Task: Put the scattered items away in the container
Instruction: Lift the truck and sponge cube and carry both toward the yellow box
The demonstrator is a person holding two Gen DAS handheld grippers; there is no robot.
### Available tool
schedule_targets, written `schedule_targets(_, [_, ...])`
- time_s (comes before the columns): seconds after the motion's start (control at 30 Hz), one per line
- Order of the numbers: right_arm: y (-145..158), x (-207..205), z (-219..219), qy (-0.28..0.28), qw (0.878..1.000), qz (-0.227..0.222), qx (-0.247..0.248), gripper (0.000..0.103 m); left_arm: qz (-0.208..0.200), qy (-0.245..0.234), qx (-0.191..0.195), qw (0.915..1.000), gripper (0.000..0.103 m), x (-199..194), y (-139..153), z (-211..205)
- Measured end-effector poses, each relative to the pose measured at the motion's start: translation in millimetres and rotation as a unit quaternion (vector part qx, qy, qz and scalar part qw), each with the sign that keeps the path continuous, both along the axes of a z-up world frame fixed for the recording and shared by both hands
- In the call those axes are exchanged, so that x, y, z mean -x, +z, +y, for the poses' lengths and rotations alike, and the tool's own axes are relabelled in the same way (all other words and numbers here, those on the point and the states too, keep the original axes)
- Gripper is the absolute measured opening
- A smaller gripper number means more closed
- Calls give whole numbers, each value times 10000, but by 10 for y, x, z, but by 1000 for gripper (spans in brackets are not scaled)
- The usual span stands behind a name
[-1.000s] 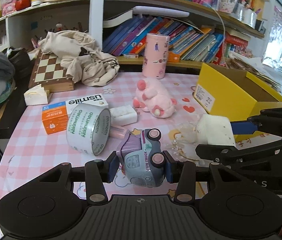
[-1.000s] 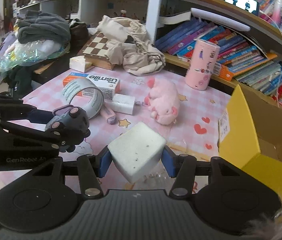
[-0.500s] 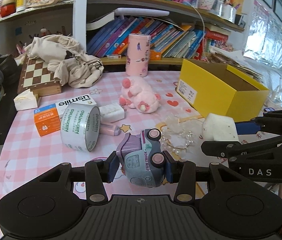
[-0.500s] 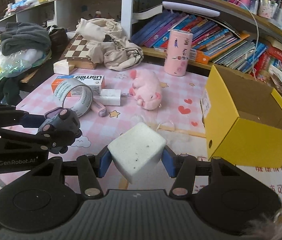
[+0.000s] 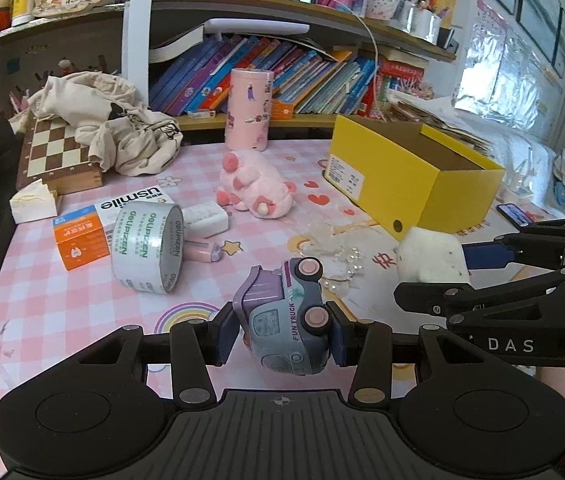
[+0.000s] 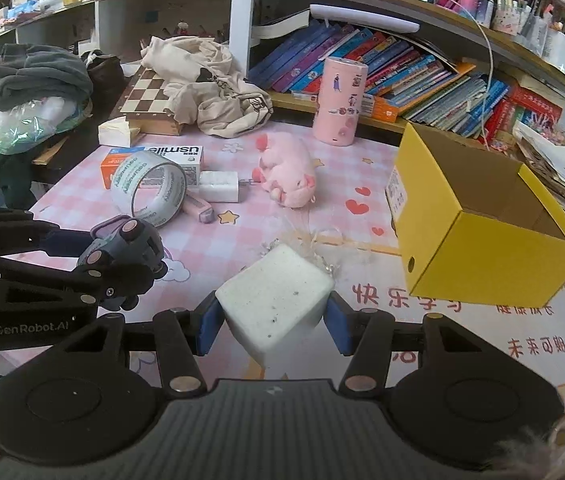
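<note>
Both hands loaded and mid-carry toward the yellow box (image 6: 478, 256), open-topped, standing on the right side of the tabletop (image 5: 62, 304). Left gripper (image 5: 282, 330) with fingers pinching a small purple-grey toy truck (image 5: 284, 320) by its sides, lifted clear above the pink checked cloth. Right gripper (image 6: 272, 322) with fingers clamped on a white foam block (image 6: 274, 300), one corner pointing down, also off the tabletop and nearer the box than the truck. Best done by taking the block in first, since it sits closer: bring it over the near wall with height to spare, centre it above the brown cardboard floor, then spread the fingers. Same again for the truck, waiting until the right gripper is out of the way so the two tools do not knock together over the opening. Care needed above the tangle of clear plastic and beads (image 5: 342, 256) lying beside the box. Left for later: tape roll (image 5: 148, 246), pink plush pig (image 5: 256, 186), white charger (image 5: 206, 220), orange-and-white carton (image 5: 86, 228).
</note>
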State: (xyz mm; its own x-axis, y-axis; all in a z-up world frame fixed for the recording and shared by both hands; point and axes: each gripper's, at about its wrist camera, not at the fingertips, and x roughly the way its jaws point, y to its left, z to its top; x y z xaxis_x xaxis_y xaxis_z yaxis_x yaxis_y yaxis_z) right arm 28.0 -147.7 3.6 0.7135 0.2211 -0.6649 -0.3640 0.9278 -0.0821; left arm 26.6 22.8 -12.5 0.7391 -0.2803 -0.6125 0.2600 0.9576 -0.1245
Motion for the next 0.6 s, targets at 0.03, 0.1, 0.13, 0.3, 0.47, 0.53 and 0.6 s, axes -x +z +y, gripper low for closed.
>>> schedule_targets(0.03, [-5,11,1,-30,10000,11,8,52,10,-30,6,10000,44,6,-6,1])
schedule_targets(0.1, [-9,36,3,-81,10000,19,16,52,21,-71,10,10000,44,15,-12,5])
schedule_targets(0.13, [-10,45,7,-100,9999,19,20,52,22,-82,14,10000,44,18,-14,10])
schedule_targets(0.3, [-24,96,21,-175,9998,50,37,52,46,-166,34,9998,44,23,-23,18])
schedule_targets(0.47, [-20,115,11,-259,9996,59,46,52,44,-276,37,9996,44,19,-28,-9])
schedule_targets(0.53, [-11,112,7,-259,9996,50,55,52,34,-272,57,9996,44,6,-25,-13])
schedule_targets(0.6, [-6,104,5,-247,9997,44,66,52,31,-262,74,9996,44,-10,-24,-19])
